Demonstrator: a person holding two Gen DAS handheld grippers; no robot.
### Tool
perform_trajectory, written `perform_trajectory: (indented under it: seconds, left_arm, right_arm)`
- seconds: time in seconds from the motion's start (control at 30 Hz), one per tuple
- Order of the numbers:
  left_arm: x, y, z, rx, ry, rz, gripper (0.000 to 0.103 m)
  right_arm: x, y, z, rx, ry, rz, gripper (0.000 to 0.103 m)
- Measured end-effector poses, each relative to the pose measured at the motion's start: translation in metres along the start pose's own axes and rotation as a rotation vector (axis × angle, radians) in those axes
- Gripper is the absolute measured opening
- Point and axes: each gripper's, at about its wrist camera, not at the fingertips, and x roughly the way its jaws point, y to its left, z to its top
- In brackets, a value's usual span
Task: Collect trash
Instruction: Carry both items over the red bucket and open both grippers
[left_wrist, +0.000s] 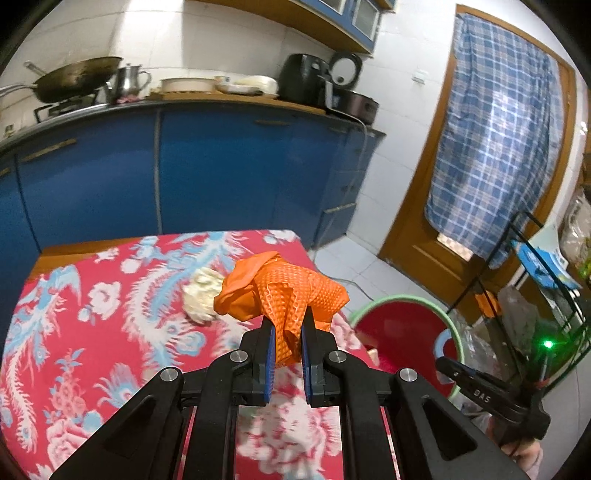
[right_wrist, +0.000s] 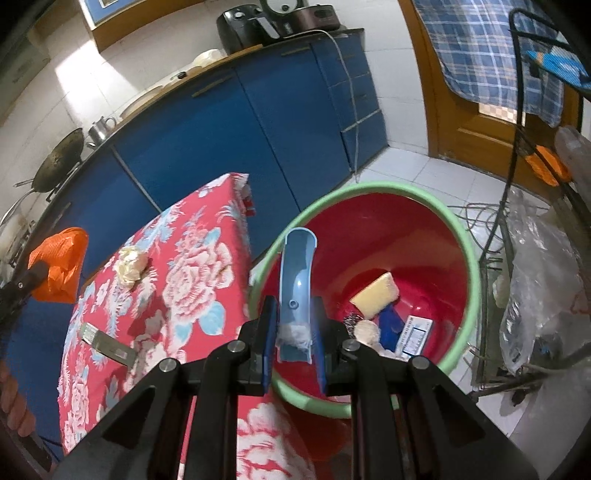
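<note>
My left gripper is shut on a crumpled orange glove and holds it above the red floral table; the glove also shows in the right wrist view. A crumpled cream paper ball lies on the table behind the glove, and shows in the right wrist view. My right gripper is shut on the light blue handle of the red bucket with a green rim. The bucket holds a yellow sponge, a blue wrapper and other scraps.
A flat metal strip lies on the table near its left edge. Blue kitchen cabinets stand behind the table. A wooden door with a plaid cloth is at the right. A black wire rack with plastic bags stands right of the bucket.
</note>
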Motion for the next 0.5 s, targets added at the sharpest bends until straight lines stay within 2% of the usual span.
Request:
perform_trajectory:
  seconds: [0.37,0.5]
  left_arm:
    - [0.038,-0.057,-0.016,0.094,0.094,-0.073,0.012]
    - [0.056,-0.075,-0.025,0.123,0.142,-0.086,0.012]
  right_arm:
    - [0.001,-0.037,-0.005,0.075,0.004,-0.035,0.022]
    - [0.001,-0.048,-0.006,0.091,0.008,-0.05,0.033]
